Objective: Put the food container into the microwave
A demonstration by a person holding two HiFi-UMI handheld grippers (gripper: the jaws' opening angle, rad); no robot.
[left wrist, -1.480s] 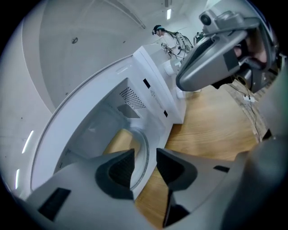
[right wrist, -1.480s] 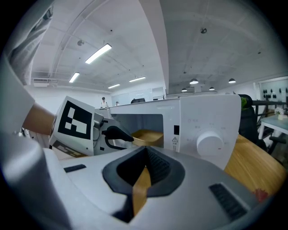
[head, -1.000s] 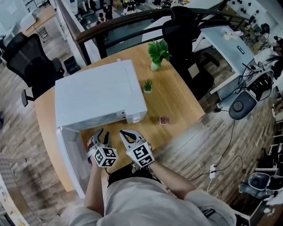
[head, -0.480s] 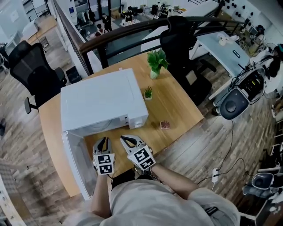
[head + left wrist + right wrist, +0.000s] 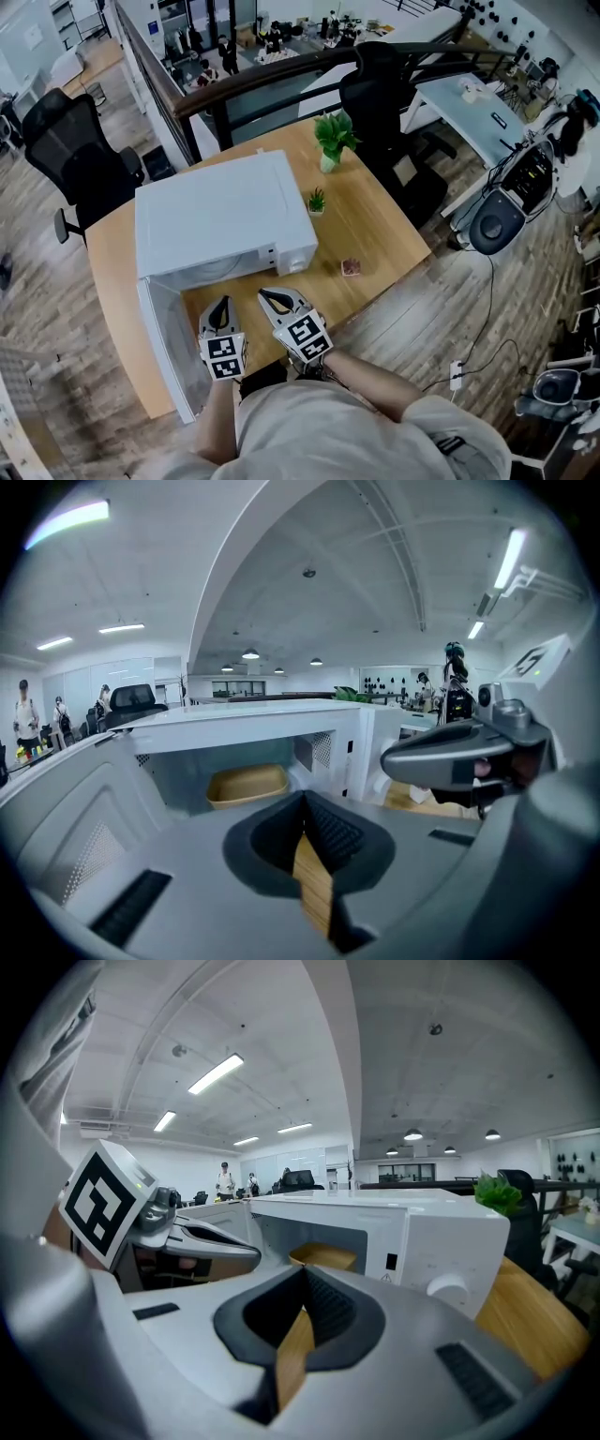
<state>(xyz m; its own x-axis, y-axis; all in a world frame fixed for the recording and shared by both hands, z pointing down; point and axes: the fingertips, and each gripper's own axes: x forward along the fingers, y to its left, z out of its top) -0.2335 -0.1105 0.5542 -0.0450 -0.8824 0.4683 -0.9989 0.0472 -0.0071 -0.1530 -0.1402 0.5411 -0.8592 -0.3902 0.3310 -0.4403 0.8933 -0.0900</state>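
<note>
The white microwave (image 5: 220, 220) stands on the wooden table (image 5: 375, 225) with its door (image 5: 164, 347) swung open to the left. Inside its cavity sits the tan food container (image 5: 247, 786), which the right gripper view also shows (image 5: 323, 1256). My left gripper (image 5: 219, 312) and right gripper (image 5: 272, 298) hover side by side just in front of the open mouth, a short way from the container. In each gripper view the jaws stand together, left gripper (image 5: 305, 803) and right gripper (image 5: 305, 1279), with nothing between them.
A larger potted plant (image 5: 335, 131) and a small one (image 5: 317, 200) stand right of the microwave. A small pinkish object (image 5: 351, 267) lies near the table's front edge. Black office chairs (image 5: 75, 150) (image 5: 384, 84) stand behind the table.
Both grippers have drawn back a little from the microwave's mouth toward me. The left gripper's jaws, apart a second ago, have come together.
</note>
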